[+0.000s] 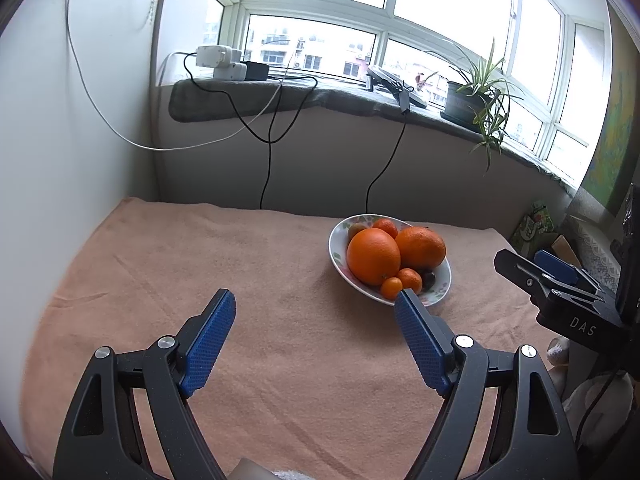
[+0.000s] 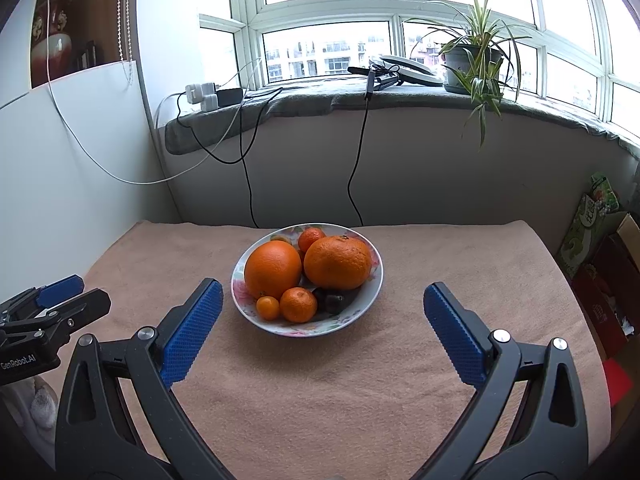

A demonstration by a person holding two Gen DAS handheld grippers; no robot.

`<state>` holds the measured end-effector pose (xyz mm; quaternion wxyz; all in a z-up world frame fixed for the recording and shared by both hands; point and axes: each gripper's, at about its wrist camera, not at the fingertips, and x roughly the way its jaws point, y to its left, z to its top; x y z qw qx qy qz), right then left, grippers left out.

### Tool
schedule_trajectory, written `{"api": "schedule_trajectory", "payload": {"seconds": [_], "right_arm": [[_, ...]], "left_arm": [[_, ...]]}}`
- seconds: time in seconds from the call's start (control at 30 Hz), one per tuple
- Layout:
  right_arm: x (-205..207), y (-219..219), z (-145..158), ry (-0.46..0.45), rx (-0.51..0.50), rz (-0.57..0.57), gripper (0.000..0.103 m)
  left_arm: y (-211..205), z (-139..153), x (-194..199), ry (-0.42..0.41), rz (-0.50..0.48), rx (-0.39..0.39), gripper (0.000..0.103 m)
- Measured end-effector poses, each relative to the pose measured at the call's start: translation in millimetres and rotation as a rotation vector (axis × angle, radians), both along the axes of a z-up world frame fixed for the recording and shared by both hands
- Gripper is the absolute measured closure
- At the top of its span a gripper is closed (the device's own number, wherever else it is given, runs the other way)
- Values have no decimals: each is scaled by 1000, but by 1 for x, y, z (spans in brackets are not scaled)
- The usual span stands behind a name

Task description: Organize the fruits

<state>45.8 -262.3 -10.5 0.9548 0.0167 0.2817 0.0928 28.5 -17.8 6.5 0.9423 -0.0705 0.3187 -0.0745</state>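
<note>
A white floral bowl point(image 2: 366, 292) stands on the pink towel-covered table point(image 2: 320, 392). It holds two large oranges point(image 2: 273, 269) point(image 2: 338, 262), small mandarins point(image 2: 298, 305), a tiny kumquat point(image 2: 267, 307) and dark fruits point(image 2: 334, 302). My right gripper point(image 2: 322, 296) is open and empty, just in front of the bowl. My left gripper point(image 1: 316, 300) is open and empty, left of the bowl point(image 1: 436, 294); its right fingertip point(image 1: 406, 300) is near the bowl's front rim. The oranges point(image 1: 374, 256) show in the left wrist view too. Each gripper appears at the edge of the other's view point(image 1: 556, 276) point(image 2: 52, 300).
A grey-covered windowsill point(image 2: 360, 96) behind the table carries chargers point(image 2: 202, 94), a ring lamp point(image 2: 408, 66) and a potted plant point(image 2: 474, 60). Cables point(image 2: 354, 168) hang down to the table's back edge. A white wall panel point(image 2: 60, 168) is on the left. Boxes point(image 2: 600, 256) stand on the right.
</note>
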Motion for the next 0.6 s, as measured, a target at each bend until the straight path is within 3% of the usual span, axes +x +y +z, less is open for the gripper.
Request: {"api": "schedule_trajectory", "payload": {"seconds": [0.6], "right_arm": [[-1,1,0,1,5,-4,1]], "left_arm": [[-1,0,0,0,2,0,21]]}}
